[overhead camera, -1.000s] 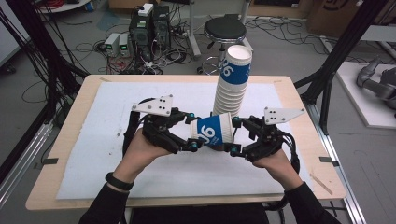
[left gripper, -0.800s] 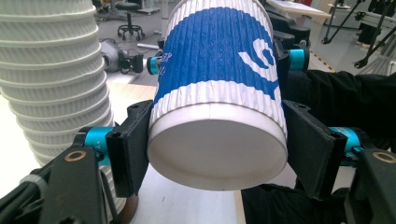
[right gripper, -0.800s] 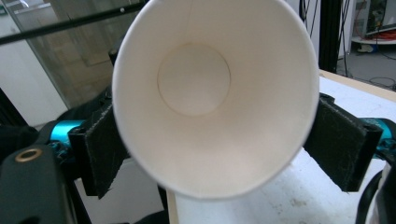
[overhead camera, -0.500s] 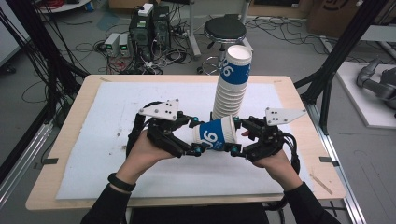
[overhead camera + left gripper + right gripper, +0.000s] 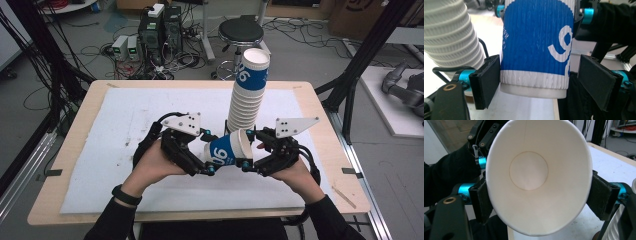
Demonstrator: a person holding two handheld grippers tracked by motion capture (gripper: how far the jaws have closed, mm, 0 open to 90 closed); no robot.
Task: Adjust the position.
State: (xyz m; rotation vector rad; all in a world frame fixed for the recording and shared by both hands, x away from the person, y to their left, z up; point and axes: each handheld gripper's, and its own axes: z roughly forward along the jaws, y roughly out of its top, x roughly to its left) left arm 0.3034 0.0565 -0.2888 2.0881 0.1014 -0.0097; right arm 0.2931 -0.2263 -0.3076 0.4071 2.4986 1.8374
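A blue and white paper cup [image 5: 227, 152] lies on its side in the air between my two grippers, above the white mat. My right gripper [image 5: 248, 150] is shut on its mouth end; its jaws have just been closing, and in the right gripper view [image 5: 541, 197] the pads squeeze the rim [image 5: 529, 170] into an oval. My left gripper [image 5: 207, 152] stands around the base end; its jaws have just been opening. In the left gripper view [image 5: 541, 82] one pad [image 5: 596, 82] stands apart from the cup [image 5: 536, 45]. A tall leaning stack of cups [image 5: 247, 95] rises just behind.
The white mat [image 5: 125, 130] covers a wooden table [image 5: 320, 115]. The cup stack [image 5: 449, 37] stands close to the left gripper's far side. A stool [image 5: 241, 32], computer boxes [image 5: 155, 25] and cables lie on the floor beyond the table. Black frame posts [image 5: 360, 60] flank it.
The right jaws, wide around the cup's rim before, have closed on it. The left jaws have parted from the cup's base. Both hands stayed nearly where they were.
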